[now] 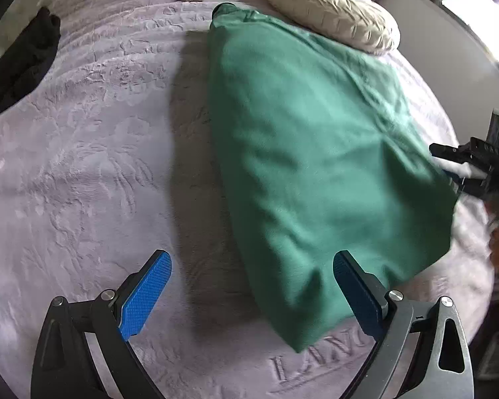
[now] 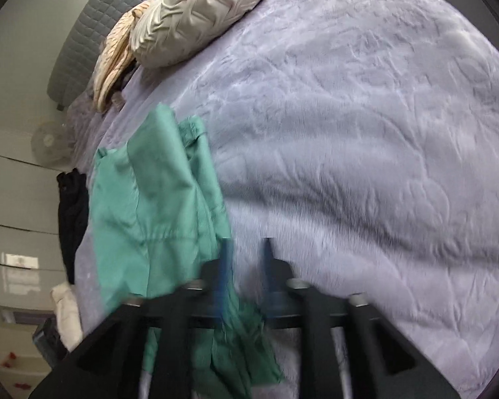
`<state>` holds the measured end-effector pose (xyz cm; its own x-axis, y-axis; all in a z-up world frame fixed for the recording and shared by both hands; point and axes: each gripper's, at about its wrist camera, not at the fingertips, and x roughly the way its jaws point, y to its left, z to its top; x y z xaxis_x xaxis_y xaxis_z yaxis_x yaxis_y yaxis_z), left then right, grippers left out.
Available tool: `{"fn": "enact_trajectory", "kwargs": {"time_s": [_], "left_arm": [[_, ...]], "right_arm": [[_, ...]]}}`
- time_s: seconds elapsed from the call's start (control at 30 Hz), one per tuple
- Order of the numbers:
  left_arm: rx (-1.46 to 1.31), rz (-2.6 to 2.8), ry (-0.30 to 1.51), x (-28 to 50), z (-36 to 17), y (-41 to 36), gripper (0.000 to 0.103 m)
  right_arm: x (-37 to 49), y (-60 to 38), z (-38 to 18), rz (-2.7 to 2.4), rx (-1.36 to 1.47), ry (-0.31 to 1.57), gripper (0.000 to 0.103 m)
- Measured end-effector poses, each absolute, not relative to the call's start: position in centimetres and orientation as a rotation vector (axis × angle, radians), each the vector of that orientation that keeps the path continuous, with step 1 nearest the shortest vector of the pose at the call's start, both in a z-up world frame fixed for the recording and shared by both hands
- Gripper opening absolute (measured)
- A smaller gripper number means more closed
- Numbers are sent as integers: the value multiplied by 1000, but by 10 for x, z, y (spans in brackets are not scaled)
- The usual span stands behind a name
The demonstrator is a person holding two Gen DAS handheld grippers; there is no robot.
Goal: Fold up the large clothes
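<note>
Through the left wrist camera, my left gripper (image 1: 252, 294) hangs over the pale lilac embossed plush bedspread (image 1: 83, 166) with its jaws spread wide and nothing between them. The large green cotton garment (image 1: 309, 153) lies lengthwise down the bed, narrow end up near the cream pleated pillow (image 1: 332, 16) and the near end just beside my right-hand blue pad. It looks doubled into a long wedge, smooth across the middle, with soft creases toward the pillow. At the far right edge my right gripper (image 1: 449, 163) meets the cloth's side edge. A dark bundle of clothing (image 1: 26, 60) sits well apart on the left side of the bed.

Through the right wrist camera, which is blurred, the right gripper (image 2: 246, 249) has its jaws nearly together with green cloth bunched between them and spilling below, so I judge it clamped on the garment's edge. Layers, a seam and a gathered cuff or hem show in the raised part, which stands off the bedspread.

I judge the fold to be midway: one lengthwise fold seems in, the lifted side is not yet laid down, and a crosswise fold plus smoothing remain.
</note>
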<state>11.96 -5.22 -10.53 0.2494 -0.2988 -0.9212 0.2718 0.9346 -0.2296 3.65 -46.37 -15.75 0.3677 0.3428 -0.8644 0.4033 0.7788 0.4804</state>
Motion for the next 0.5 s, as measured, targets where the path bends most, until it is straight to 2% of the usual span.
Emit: {"fn": "enact_trajectory", "kwargs": {"time_s": [0.03, 0.3, 0.5], "left_arm": [[-50, -392, 1262, 122, -103, -50, 98], [-244, -346, 1301, 151, -111, -36, 98], [-185, -282, 1308, 158, -118, -50, 98]], "right_arm": [[34, -464, -157, -37, 725, 1222, 77], [35, -458, -159, 88, 768, 1223, 77], [36, -456, -167, 141, 776, 1253, 77]]}}
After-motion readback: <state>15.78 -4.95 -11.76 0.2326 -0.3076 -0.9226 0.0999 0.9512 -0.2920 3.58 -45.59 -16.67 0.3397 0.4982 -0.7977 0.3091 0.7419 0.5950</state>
